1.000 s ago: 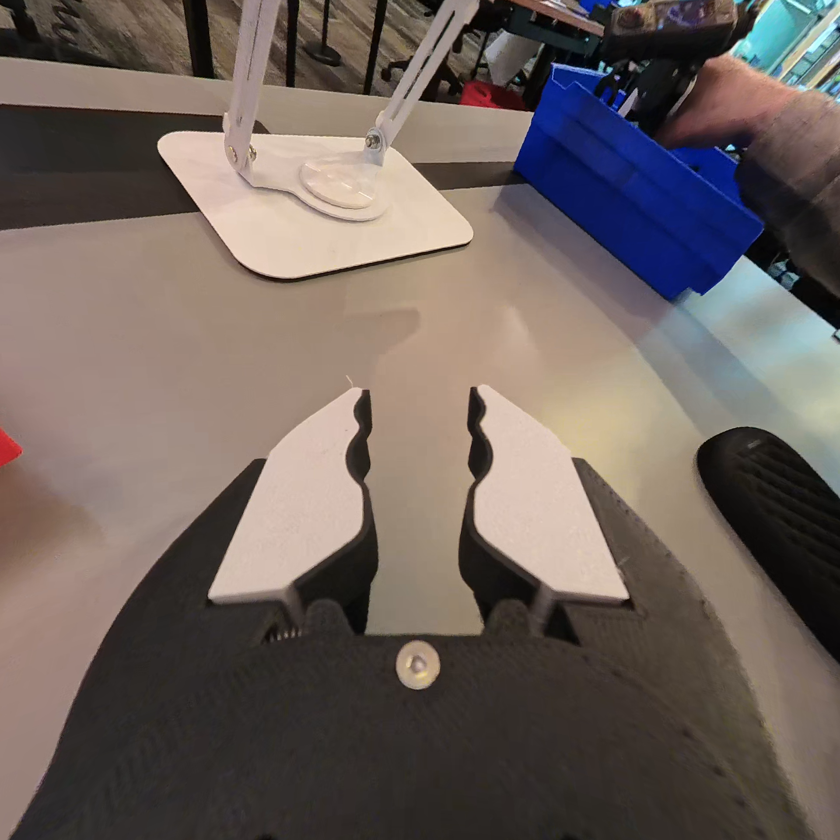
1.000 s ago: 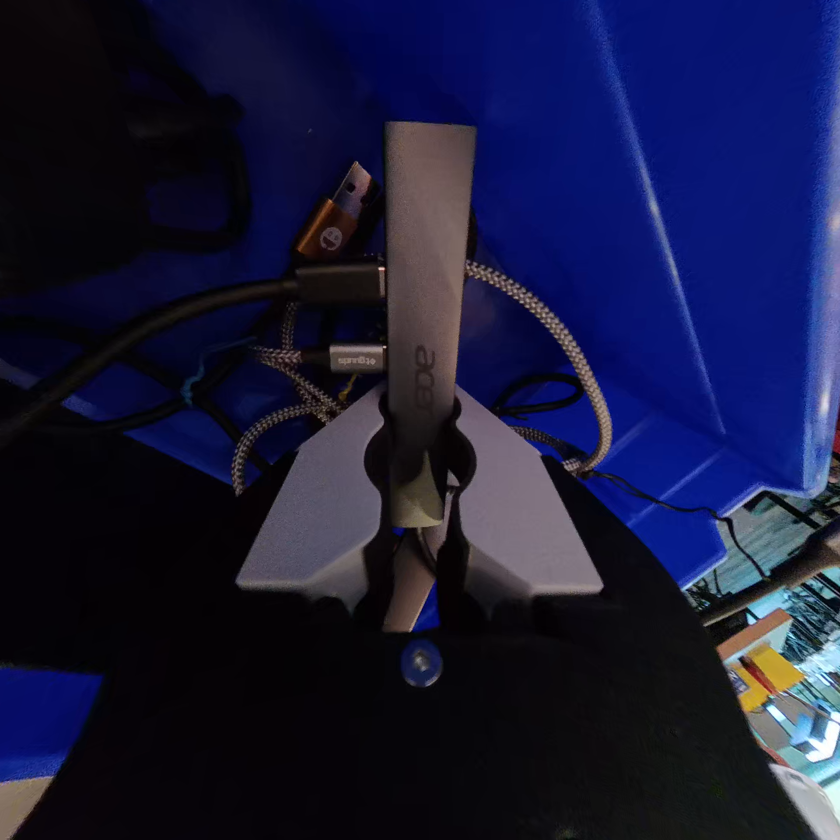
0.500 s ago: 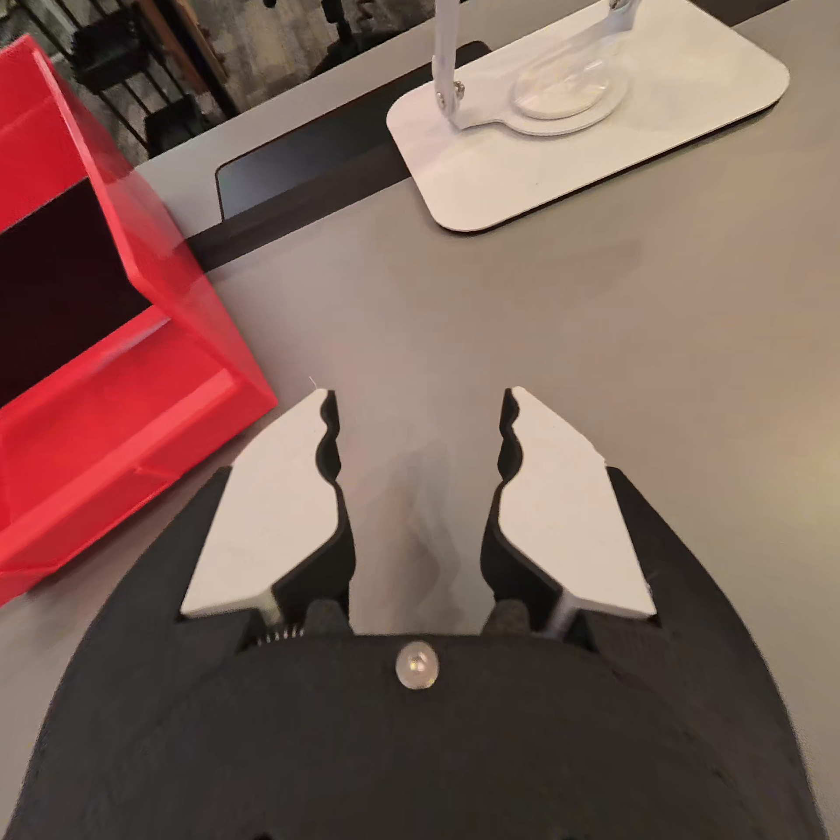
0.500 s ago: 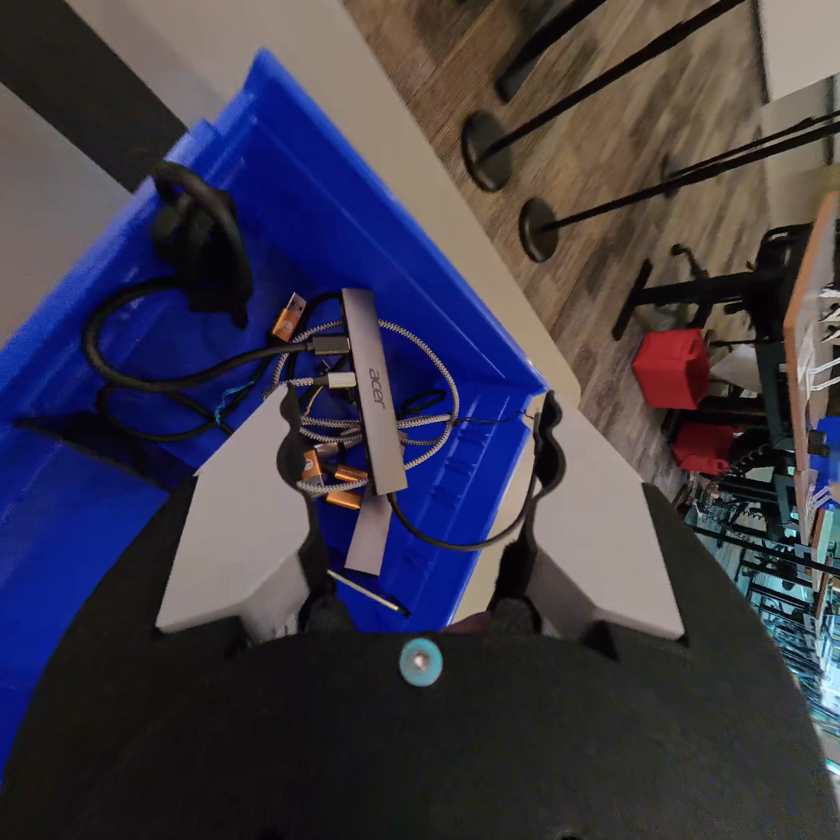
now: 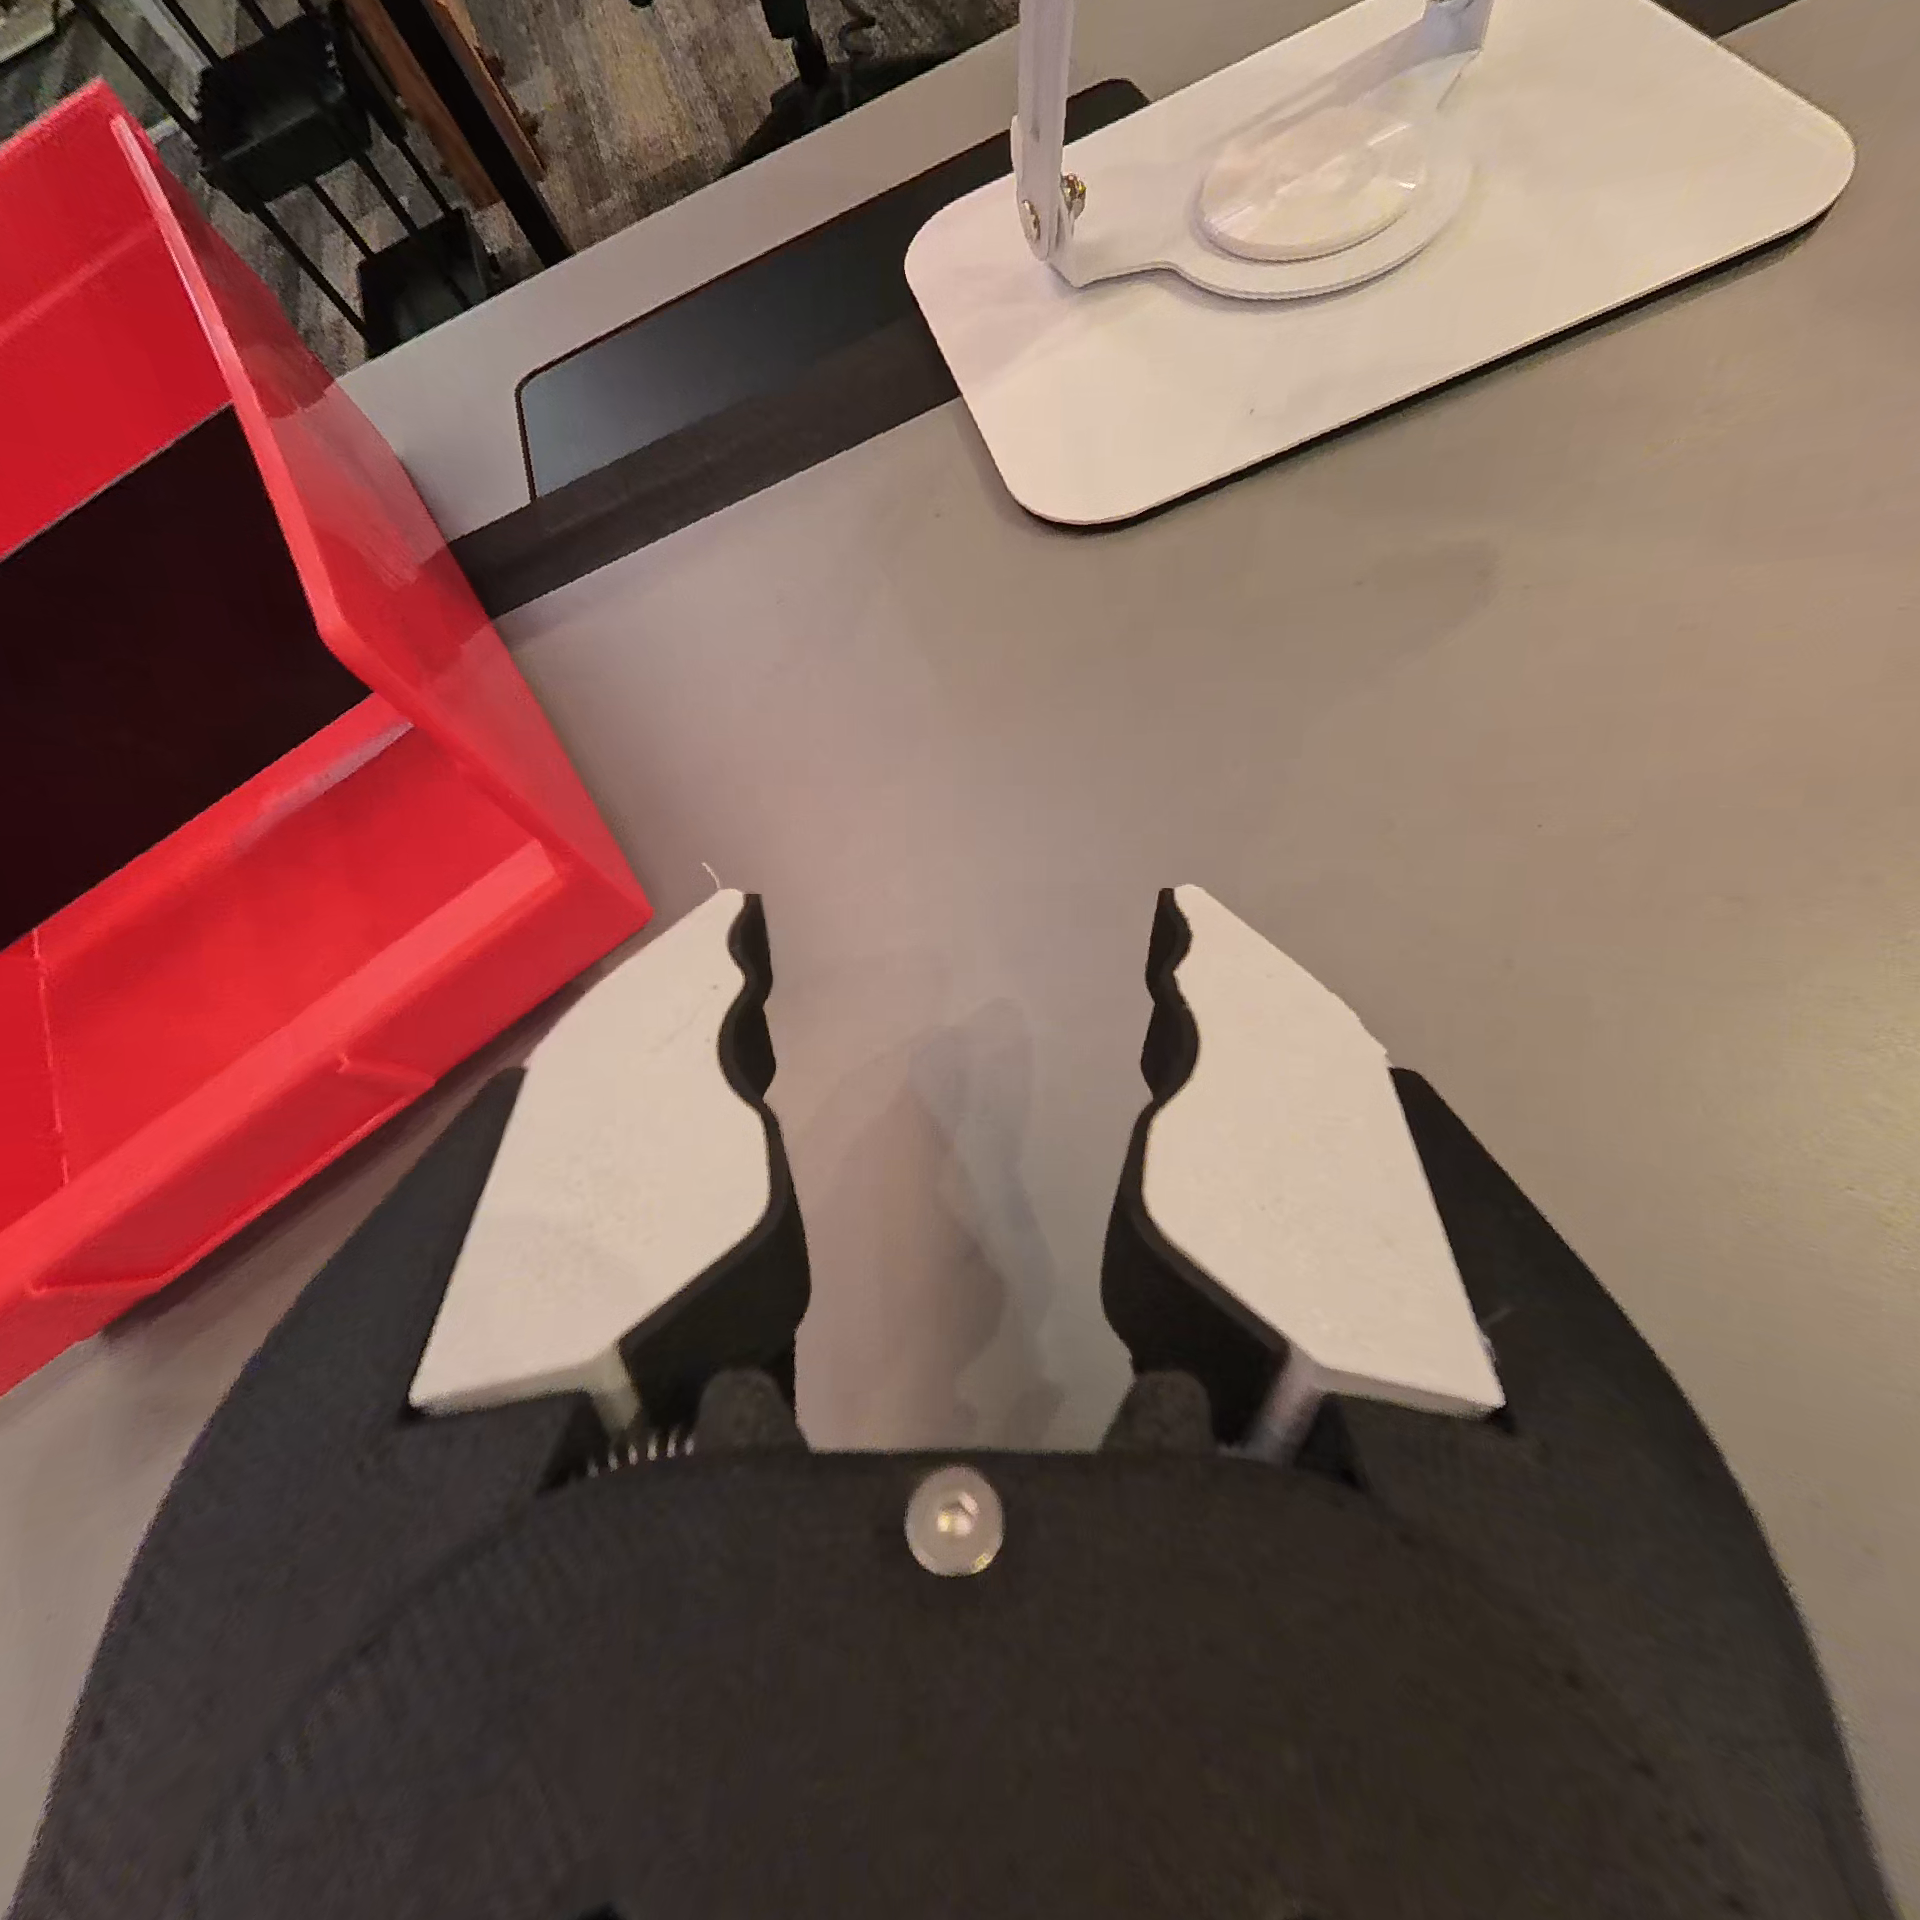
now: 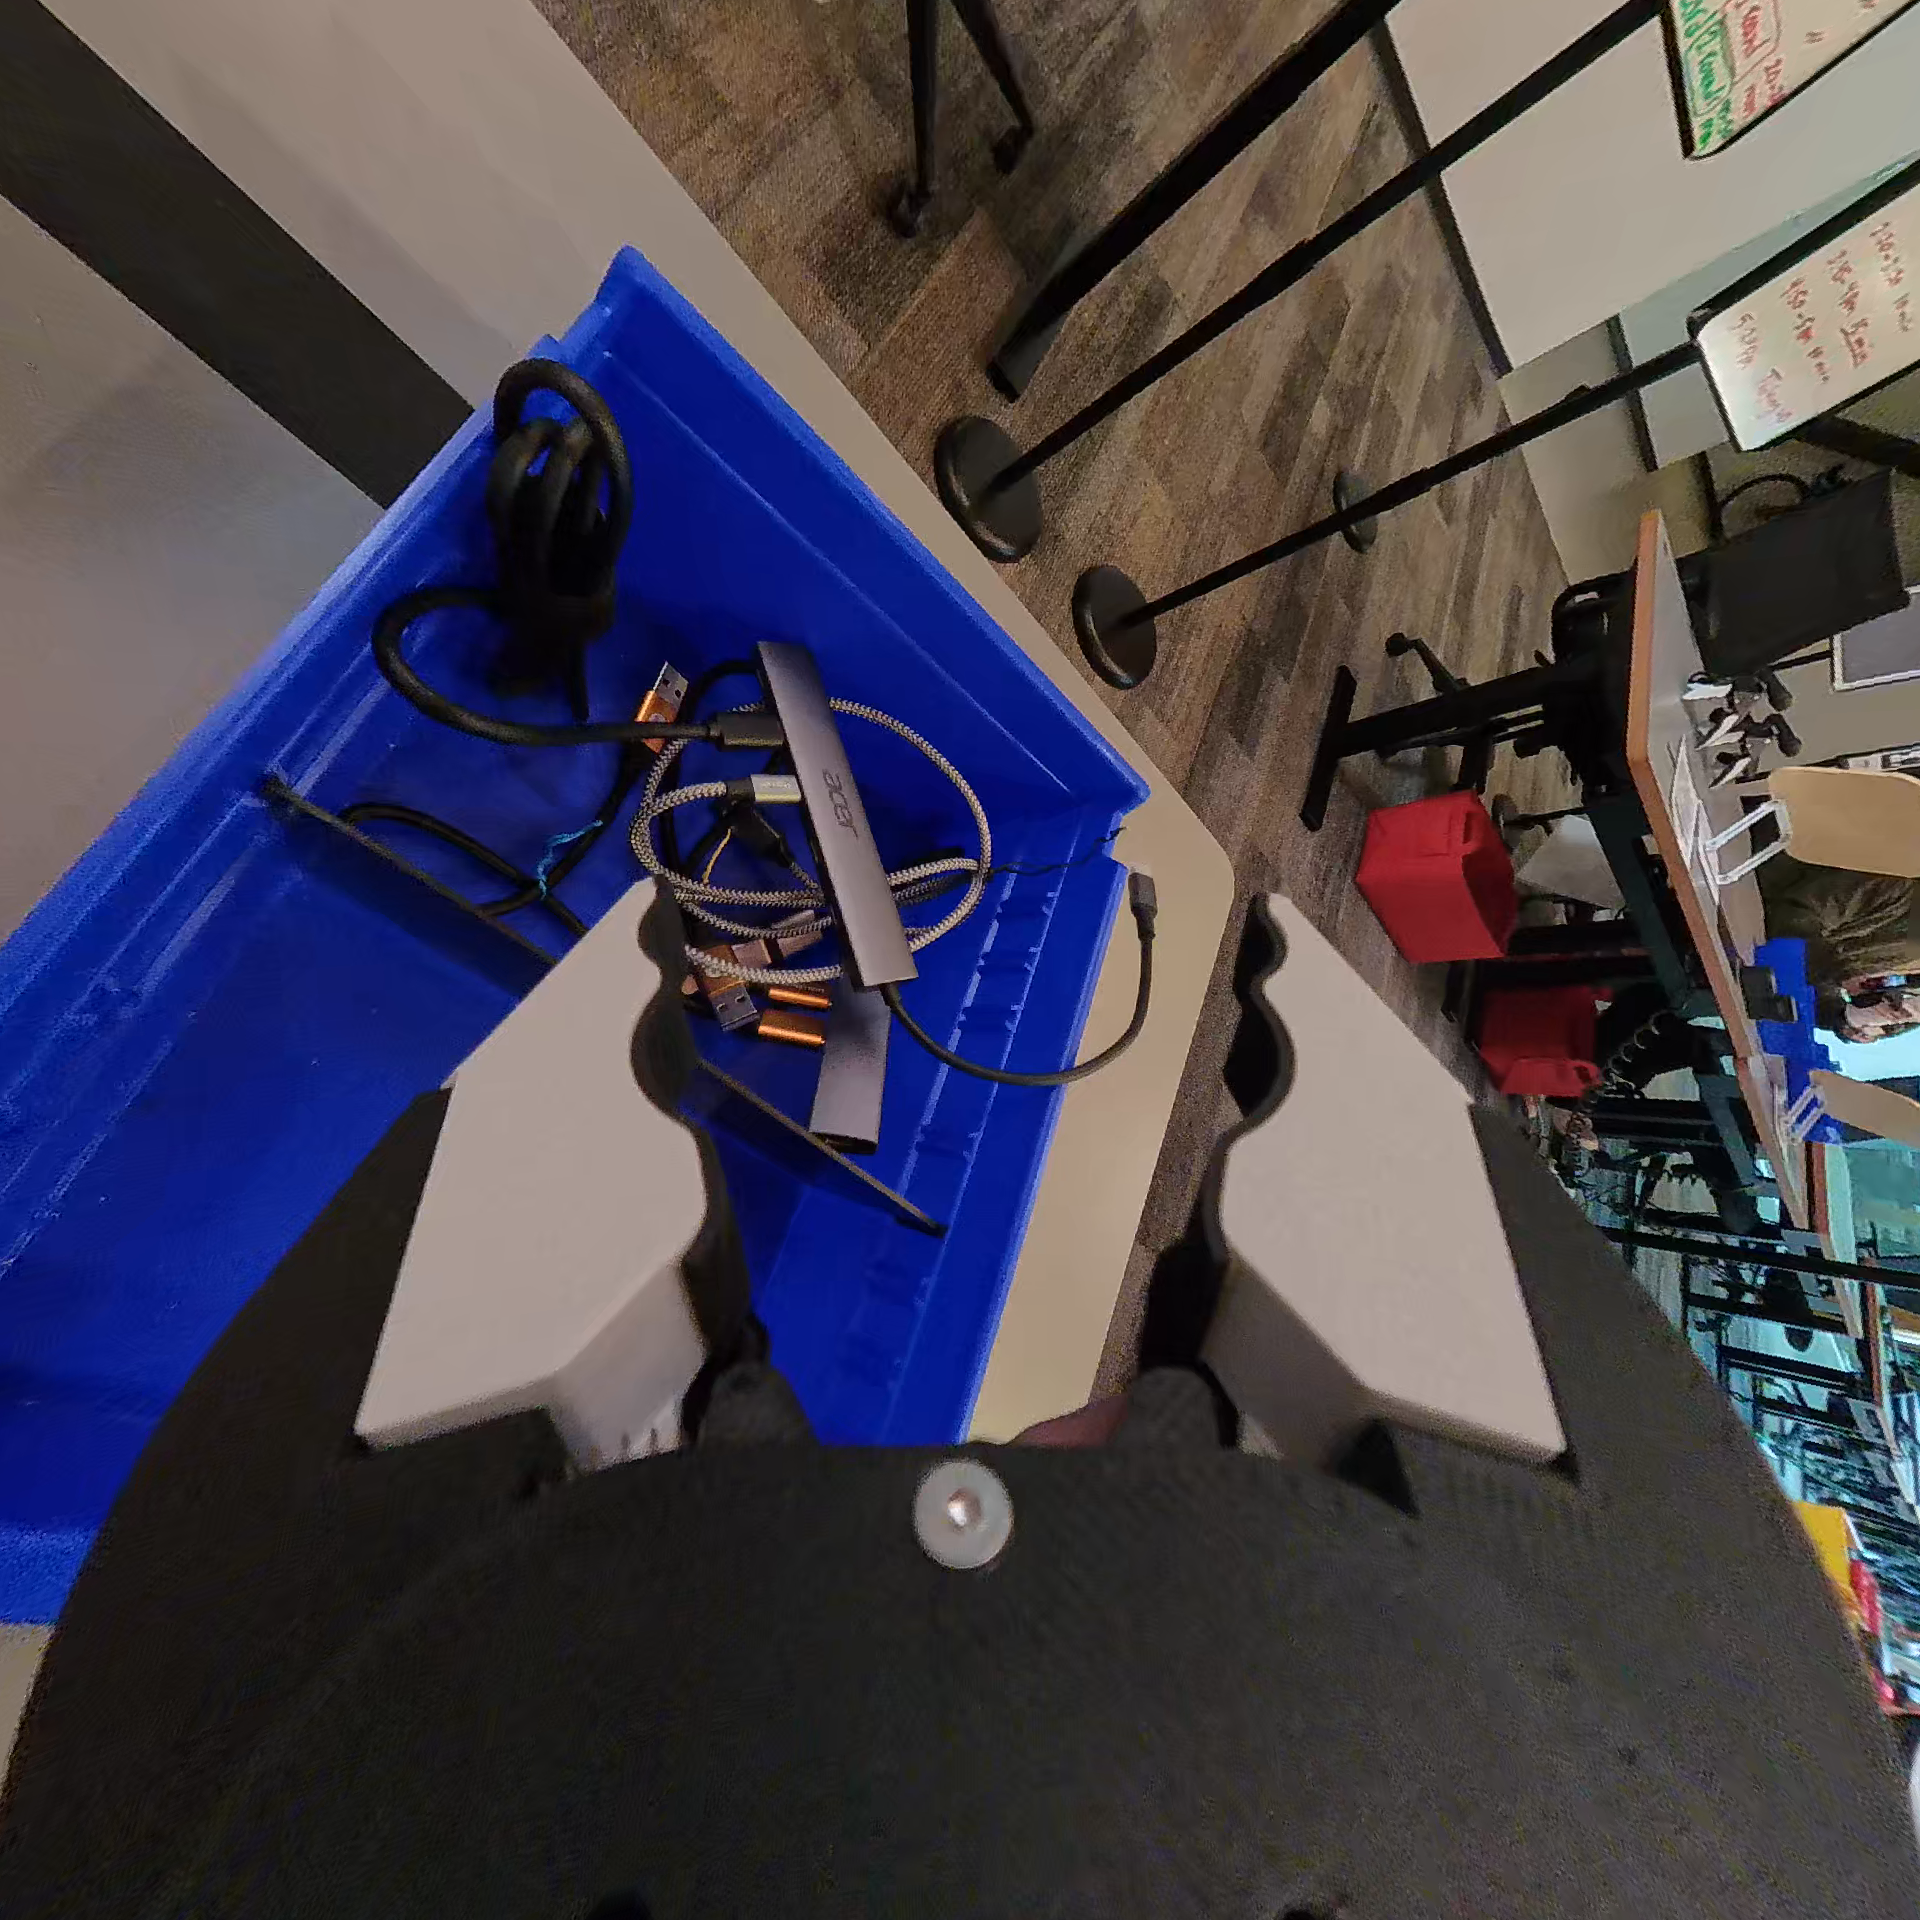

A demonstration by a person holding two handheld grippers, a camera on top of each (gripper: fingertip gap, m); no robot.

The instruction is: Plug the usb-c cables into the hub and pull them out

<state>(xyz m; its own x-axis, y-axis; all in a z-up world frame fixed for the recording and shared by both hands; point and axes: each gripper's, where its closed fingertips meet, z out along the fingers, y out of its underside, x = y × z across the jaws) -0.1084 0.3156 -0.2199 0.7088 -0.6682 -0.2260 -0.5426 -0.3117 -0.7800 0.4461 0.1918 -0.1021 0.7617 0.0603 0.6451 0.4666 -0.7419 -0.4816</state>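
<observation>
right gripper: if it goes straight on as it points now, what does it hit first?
Probably the blue bin: the open right gripper points at its near-right corner, beside the grey hub and braided cable. Depth is unclear; it could meet the rim or table edge instead.

Right tongs (image 6: 956, 914) released the hub (image 6: 831, 810) into the blue bin (image 6: 260, 987).

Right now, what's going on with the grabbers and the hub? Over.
Left gripper open, empty, over table. Right gripper open, above blue bin. Hub in bin, two cables plugged, cables tangled around it.
</observation>
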